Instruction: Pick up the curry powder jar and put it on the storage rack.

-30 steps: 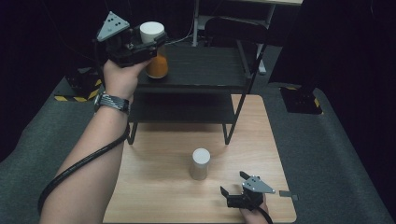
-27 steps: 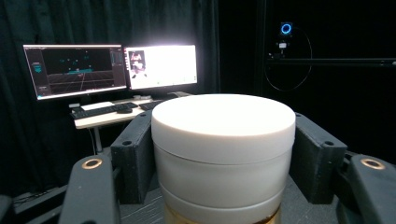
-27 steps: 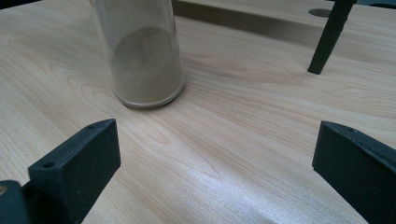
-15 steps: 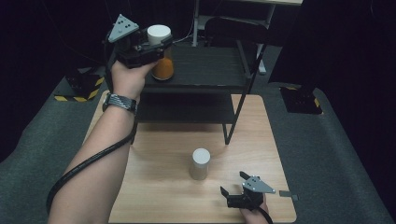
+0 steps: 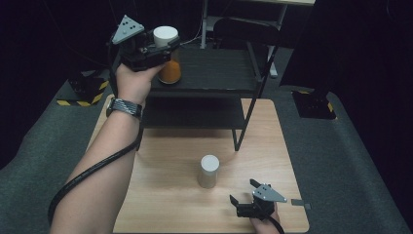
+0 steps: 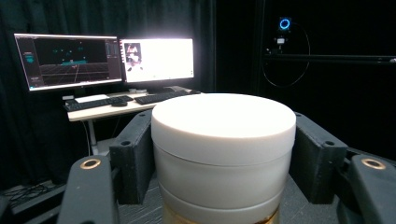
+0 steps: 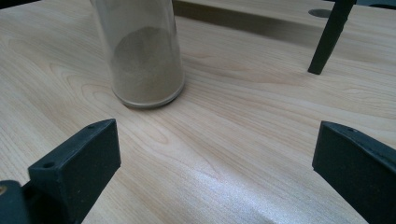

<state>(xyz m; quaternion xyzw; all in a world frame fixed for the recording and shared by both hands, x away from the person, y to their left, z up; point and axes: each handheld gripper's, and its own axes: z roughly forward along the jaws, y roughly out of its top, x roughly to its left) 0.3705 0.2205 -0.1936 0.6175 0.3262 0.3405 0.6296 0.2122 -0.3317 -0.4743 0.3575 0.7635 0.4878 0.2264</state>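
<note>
High view: left hand-held gripper (image 5: 163, 48) clamps the white-lidded orange jar (image 5: 169, 70) at its lid, over the black shelf (image 5: 209, 73); a second, brown-filled jar (image 5: 209, 171) stands on the bench (image 5: 160, 195) near the right hand-held gripper (image 5: 242, 193). Left gripper view: both jaws press the white lid (image 6: 223, 122), monitors (image 6: 107, 60) behind. Right gripper view: jaws wide apart, holding nothing, the brown-filled jar just beyond them.

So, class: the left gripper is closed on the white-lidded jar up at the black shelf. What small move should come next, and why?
Probably lower the orange jar gently until it bears on the top shelf, then open. The left gripper has its jaws pressed against both sides of the white lid, and the jar sits right at shelf level. The right gripper rests open on the table.
</note>
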